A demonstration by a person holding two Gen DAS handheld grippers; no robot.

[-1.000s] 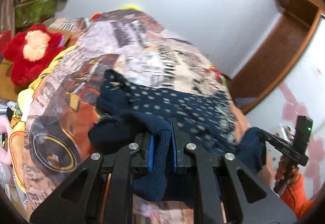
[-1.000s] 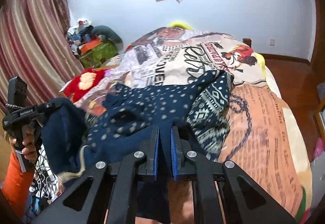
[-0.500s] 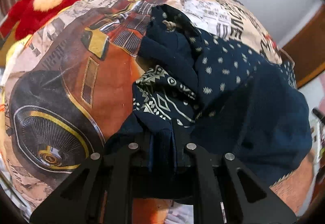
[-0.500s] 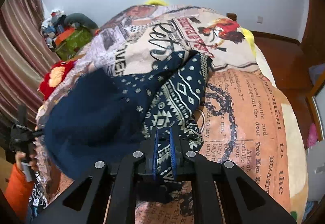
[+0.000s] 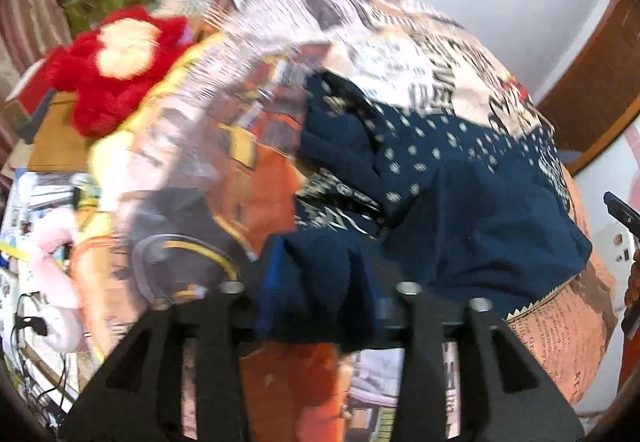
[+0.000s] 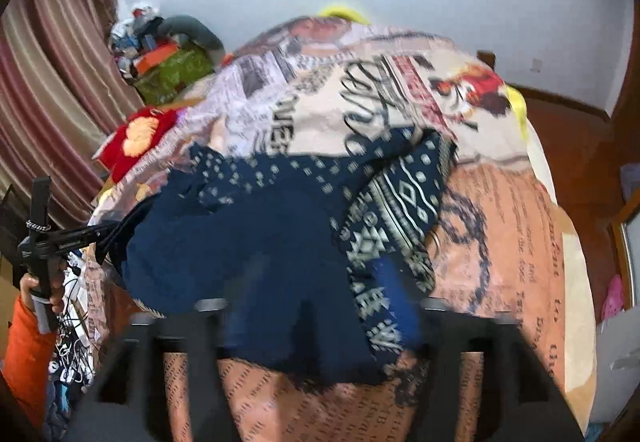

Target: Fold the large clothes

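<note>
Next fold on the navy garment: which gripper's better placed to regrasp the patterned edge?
Probably right. The right gripper, jaws opening, sits beside the patterned edge of the navy garment; the left gripper faces plain folds.

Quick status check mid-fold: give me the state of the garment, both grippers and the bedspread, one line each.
Navy patterned garment: bunched on the bed, partly folded over itself, not flat.
Left gripper: jaws opening, navy fabric between them.
Right gripper: jaws opening, garment edge between them.
Printed bedspread: spread over the bed, under the garment.
Red plush toy: lying beside the bed.
</note>
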